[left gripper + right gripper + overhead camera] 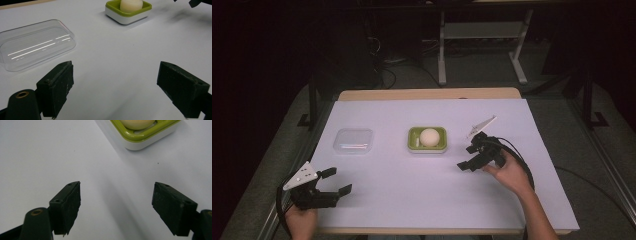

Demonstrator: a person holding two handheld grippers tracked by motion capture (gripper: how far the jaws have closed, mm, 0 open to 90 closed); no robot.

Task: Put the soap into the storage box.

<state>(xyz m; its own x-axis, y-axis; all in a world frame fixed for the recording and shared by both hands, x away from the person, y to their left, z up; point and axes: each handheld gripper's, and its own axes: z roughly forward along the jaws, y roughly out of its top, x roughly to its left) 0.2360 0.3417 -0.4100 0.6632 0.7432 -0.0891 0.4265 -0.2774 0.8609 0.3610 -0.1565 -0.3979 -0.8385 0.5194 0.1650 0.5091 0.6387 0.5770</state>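
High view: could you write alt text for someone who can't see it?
A green soap dish holding a pale round soap sits mid-table, a clear plastic lid to its left. A person holds two open grippers, left and right, above the white table.

A table [432, 210] covered with a white sheet takes up the middle of the frame, with a strip of bare wood [427, 94] along its far edge. Grey carpet [252, 195] lies on both sides. At the top centre stand the white legs of another desk [443, 50], with dark cables [384, 65] lying on the floor to their left. The upper corners are dark. Black frame legs [313, 100] flank the table.
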